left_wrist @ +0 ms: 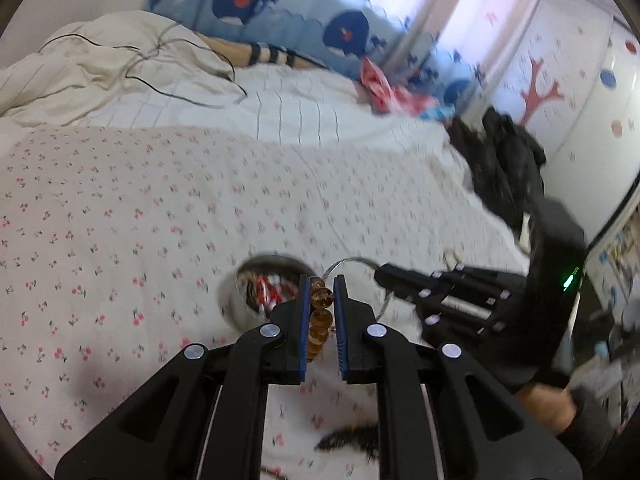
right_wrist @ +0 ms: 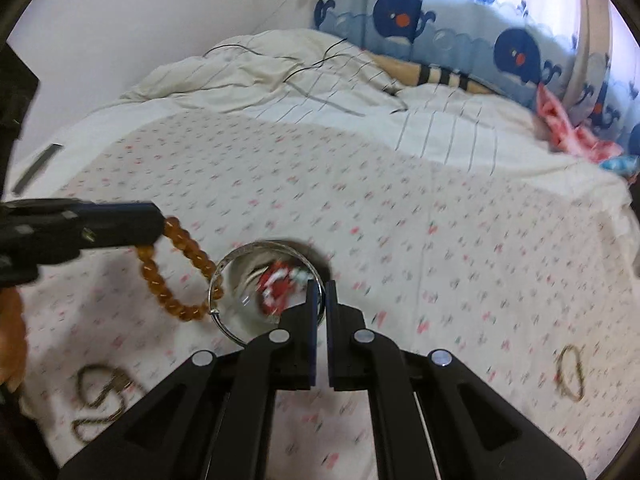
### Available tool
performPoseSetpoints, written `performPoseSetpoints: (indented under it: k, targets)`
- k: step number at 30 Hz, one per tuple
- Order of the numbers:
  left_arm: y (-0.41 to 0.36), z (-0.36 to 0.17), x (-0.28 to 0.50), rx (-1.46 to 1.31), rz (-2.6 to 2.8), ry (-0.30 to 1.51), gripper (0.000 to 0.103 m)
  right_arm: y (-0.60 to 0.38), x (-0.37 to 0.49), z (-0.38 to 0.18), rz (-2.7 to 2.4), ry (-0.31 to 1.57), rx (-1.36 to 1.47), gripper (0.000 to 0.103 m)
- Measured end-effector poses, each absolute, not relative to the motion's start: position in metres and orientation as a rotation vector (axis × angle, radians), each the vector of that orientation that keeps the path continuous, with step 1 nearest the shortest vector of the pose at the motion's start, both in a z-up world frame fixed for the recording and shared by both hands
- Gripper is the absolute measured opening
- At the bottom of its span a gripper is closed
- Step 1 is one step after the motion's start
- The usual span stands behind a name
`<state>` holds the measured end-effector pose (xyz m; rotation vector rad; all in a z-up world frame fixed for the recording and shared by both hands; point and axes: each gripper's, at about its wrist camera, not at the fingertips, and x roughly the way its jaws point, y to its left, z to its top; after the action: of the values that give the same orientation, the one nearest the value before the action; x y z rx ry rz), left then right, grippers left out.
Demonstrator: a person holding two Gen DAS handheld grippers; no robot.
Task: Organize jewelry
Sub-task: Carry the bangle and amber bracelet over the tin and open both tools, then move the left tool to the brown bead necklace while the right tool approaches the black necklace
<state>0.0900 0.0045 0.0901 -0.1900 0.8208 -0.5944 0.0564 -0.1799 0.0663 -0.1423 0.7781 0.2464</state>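
Observation:
An amber bead bracelet (left_wrist: 320, 320) hangs between the blue pads of my left gripper (left_wrist: 322, 280), which is shut on it. From the right wrist view the same bracelet (right_wrist: 156, 284) loops down from the left gripper (right_wrist: 160, 224) above the floral sheet. My right gripper (right_wrist: 322, 286) is shut on a thin silver bangle (right_wrist: 224, 328). The left wrist view shows that bangle (left_wrist: 352, 259) at the tip of the right gripper (left_wrist: 380, 276). Just beyond both grippers a small metal bowl (left_wrist: 236, 304) (right_wrist: 240, 308) rests on the bed, with red jewelry inside.
Two dark chains lie on the sheet, one at lower left (right_wrist: 100, 400) and one at the right (right_wrist: 570, 372). A crumpled duvet with black cables (right_wrist: 280, 64) covers the far bed. Black clothing (left_wrist: 500, 160) is piled at the right edge.

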Motion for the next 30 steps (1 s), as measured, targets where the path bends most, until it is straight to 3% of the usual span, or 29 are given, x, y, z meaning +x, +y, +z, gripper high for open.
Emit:
performPoseSetpoints:
  k: [9,18,19,20,22,28,30]
  targets:
    - [-0.007,0.079,0.118,-0.265,-0.587,0.791,0.011,-0.162,0.092,0.038,0.196,0.793,-0.236,0.006]
    - [-0.008,0.052,0.132,-0.214,-0.517,0.886,0.011,-0.158,0.107,0.019,0.243,0.835,-0.202,0.009]
    - [-0.006,0.05,0.132,-0.214,-0.506,0.893,0.011,-0.159,0.108,0.018,0.248,0.842,-0.192,0.012]
    - [-0.004,0.049,0.133,-0.213,-0.497,0.909,0.011,-0.16,0.11,0.017,0.265,0.868,-0.174,0.032]
    - [-0.004,0.045,0.133,-0.208,-0.492,0.93,0.011,-0.156,0.109,0.012,0.269,0.897,-0.19,0.058]
    - [-0.001,0.038,0.121,-0.13,-0.494,0.975,0.016,-0.17,0.102,0.025,0.258,0.864,-0.121,0.058]
    - [0.008,0.039,0.115,-0.114,-0.482,0.975,0.028,-0.183,0.096,0.038,0.259,0.837,-0.068,0.06]
